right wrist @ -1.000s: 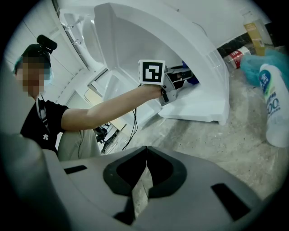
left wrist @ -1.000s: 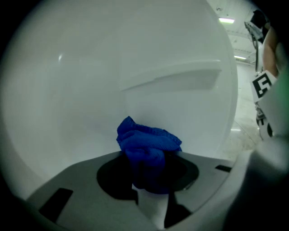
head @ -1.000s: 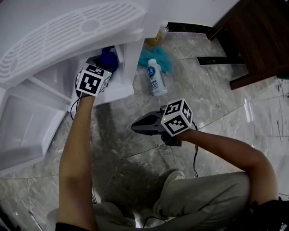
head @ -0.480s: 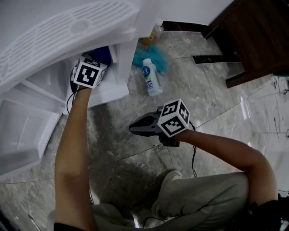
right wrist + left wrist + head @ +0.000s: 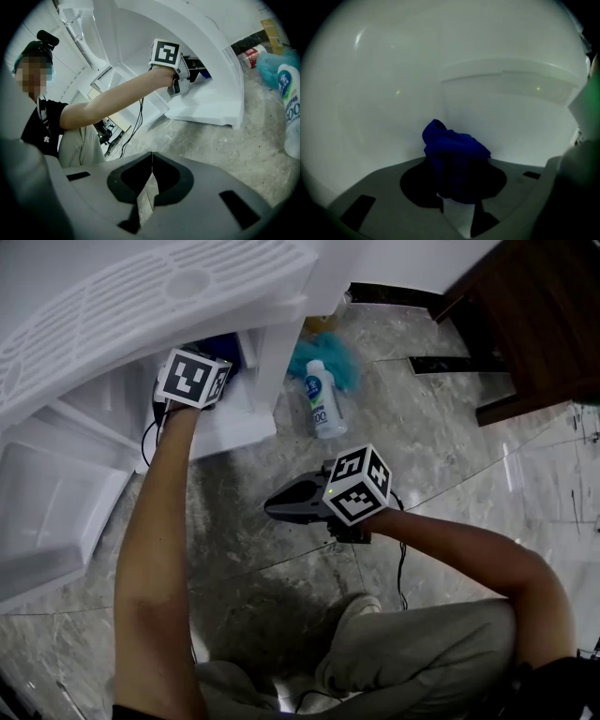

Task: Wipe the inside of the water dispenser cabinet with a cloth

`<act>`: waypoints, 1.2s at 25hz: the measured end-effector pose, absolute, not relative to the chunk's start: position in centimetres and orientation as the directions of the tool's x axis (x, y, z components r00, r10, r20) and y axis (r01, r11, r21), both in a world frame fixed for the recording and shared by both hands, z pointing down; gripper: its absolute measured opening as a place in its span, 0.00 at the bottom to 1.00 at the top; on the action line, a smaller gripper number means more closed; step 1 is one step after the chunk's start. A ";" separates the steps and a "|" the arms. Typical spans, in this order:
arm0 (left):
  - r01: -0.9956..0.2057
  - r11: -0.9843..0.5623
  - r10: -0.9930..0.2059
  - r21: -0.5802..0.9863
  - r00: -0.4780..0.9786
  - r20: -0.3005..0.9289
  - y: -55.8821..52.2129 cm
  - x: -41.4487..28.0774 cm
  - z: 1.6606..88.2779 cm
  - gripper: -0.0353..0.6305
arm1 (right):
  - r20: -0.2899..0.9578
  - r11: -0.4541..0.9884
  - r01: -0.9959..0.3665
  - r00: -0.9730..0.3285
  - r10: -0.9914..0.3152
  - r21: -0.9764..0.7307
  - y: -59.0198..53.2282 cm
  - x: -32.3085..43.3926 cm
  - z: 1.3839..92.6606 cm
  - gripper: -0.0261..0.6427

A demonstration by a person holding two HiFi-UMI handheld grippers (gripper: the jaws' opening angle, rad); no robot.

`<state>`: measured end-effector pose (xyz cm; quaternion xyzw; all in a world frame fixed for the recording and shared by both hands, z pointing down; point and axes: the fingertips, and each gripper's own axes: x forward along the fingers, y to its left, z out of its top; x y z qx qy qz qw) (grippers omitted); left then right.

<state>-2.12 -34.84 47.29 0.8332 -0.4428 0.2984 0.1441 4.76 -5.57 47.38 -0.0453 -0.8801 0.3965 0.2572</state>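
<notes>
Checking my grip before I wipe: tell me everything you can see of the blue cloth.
The blue cloth is deep blue, soft-looking fabric, bunched into a crumpled wad with folds. The left tool is shut on its lower part, so the bunch sticks out past the tips. It sits inside the white cabinet, close to an inner corner; whether it presses the wall cannot be told. The head view shows only a dark blue patch of it.

- A white plastic bottle [image 5: 323,407] lay on its side on grey marble floor [image 5: 450,460].
- A fluffy teal bundle [image 5: 328,358] sat at the bottle's far end.
- Dark wooden furniture [image 5: 544,315] stood right of the bottle.
</notes>
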 end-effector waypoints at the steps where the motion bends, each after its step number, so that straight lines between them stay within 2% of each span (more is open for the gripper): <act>1: -0.832 -0.554 -0.656 -0.028 0.415 0.630 -35.2 -2.3 47.3 0.27 | 0.418 0.679 -0.128 -0.863 0.283 -0.723 -5.5 4.9 47.5 0.04; 8: -0.842 -0.538 -0.690 -0.036 0.415 0.594 -35.2 -2.5 47.1 0.27 | 0.440 0.690 -0.171 -0.867 0.234 -0.703 -7.2 6.0 47.5 0.04; 15: -0.714 -0.696 -0.532 0.069 0.578 0.619 -29.2 -0.6 47.3 0.27 | 0.489 0.721 -0.241 -0.859 0.153 -0.650 -10.0 5.4 46.3 0.04; 19: -0.649 -0.760 -0.533 -0.037 0.588 0.608 -25.2 -1.9 46.5 0.27 | 0.494 0.732 -0.269 -0.863 0.105 -0.626 -11.8 3.6 45.2 0.04; 25: -0.620 -0.778 -0.574 -0.099 0.638 0.513 -18.7 -5.3 42.6 0.27 | 0.487 0.766 -0.288 -0.873 0.038 -0.575 -14.2 0.2 42.8 0.04; 30: -0.554 -0.815 -0.552 -0.170 0.651 0.521 -13.6 -8.2 40.6 0.27 | 0.358 0.753 -0.227 -0.934 0.011 -0.617 -14.4 -4.1 39.6 0.04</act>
